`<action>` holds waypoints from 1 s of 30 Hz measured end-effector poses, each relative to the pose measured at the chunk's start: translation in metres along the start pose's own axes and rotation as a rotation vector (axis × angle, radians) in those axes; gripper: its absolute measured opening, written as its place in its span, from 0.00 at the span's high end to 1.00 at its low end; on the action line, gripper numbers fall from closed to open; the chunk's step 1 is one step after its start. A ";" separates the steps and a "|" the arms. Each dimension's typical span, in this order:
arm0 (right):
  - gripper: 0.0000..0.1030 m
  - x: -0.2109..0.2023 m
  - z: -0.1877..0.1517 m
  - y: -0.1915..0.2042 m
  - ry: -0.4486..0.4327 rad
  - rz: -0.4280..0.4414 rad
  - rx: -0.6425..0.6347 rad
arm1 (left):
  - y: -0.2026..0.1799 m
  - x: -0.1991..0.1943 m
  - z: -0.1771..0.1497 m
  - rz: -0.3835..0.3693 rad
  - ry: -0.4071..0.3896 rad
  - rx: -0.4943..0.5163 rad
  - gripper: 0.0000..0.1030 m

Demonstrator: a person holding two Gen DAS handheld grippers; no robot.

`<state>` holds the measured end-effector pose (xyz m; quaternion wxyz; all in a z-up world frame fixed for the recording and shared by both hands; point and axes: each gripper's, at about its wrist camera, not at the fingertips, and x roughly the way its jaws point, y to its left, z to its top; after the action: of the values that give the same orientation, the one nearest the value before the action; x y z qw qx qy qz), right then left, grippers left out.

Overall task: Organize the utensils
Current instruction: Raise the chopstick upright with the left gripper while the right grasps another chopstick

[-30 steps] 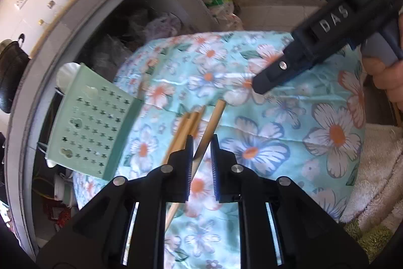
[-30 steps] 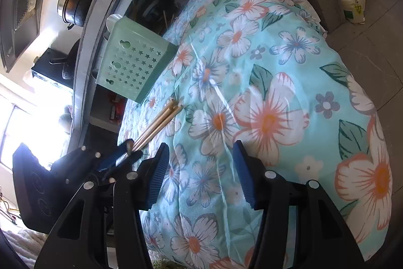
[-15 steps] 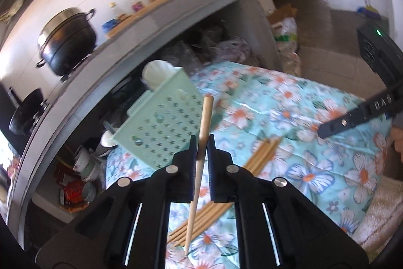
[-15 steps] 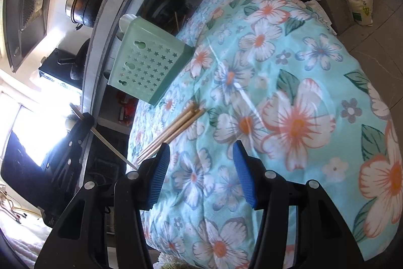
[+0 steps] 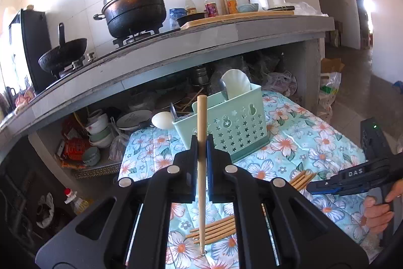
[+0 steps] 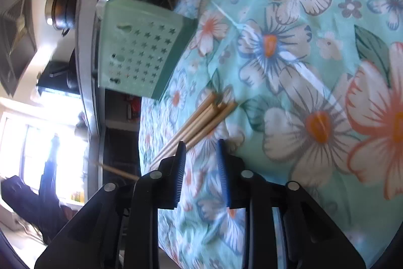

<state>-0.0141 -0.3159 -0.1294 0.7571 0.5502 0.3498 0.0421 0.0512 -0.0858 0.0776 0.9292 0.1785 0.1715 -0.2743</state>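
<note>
My left gripper [image 5: 201, 140] is shut on one wooden chopstick [image 5: 201, 168] and holds it upright above the floral cloth, in front of the green perforated utensil holder [image 5: 234, 127]. The holder holds a white spoon [image 5: 236, 83]. Several more chopsticks [image 5: 216, 228] lie in a bundle on the cloth below. In the right wrist view the bundle [image 6: 201, 120] lies just ahead of my right gripper [image 6: 201, 150], which is open, low over the cloth, with the holder [image 6: 136, 49] beyond. The right gripper also shows in the left wrist view [image 5: 352, 178].
The floral cloth [image 5: 302, 143] covers a low table. Behind it runs a grey concrete counter [image 5: 176, 49] with a black pot [image 5: 136, 6], wok, bottles and a white jar. Bowls and bags fill the shelf under it [image 5: 100, 127].
My left gripper lifted one chopstick off the bundle, raised it and tilted it upright facing the holder. My right gripper moved down close to the thick ends of the bundle and narrowed somewhat.
</note>
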 end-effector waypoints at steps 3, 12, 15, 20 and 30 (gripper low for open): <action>0.86 0.007 0.008 -0.004 -0.027 -0.005 0.055 | 0.009 0.000 -0.002 -0.007 -0.005 -0.036 0.95; 0.96 0.017 0.020 -0.006 -0.092 -0.015 0.084 | 0.019 0.003 -0.006 -0.023 -0.017 -0.082 0.95; 0.97 0.014 0.020 -0.005 -0.096 -0.021 0.092 | 0.020 0.003 -0.007 -0.026 -0.020 -0.085 0.95; 0.97 -0.008 0.011 -0.007 -0.107 -0.019 0.112 | 0.023 0.004 -0.008 -0.034 -0.027 -0.091 0.95; 0.82 -0.010 0.021 -0.018 -0.093 0.061 0.216 | 0.023 0.004 -0.007 -0.036 -0.022 -0.096 0.95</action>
<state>-0.0159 -0.3441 -0.1368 0.7073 0.6402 0.2998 0.0015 0.0657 -0.0662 0.0753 0.9335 0.1274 0.1776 -0.2841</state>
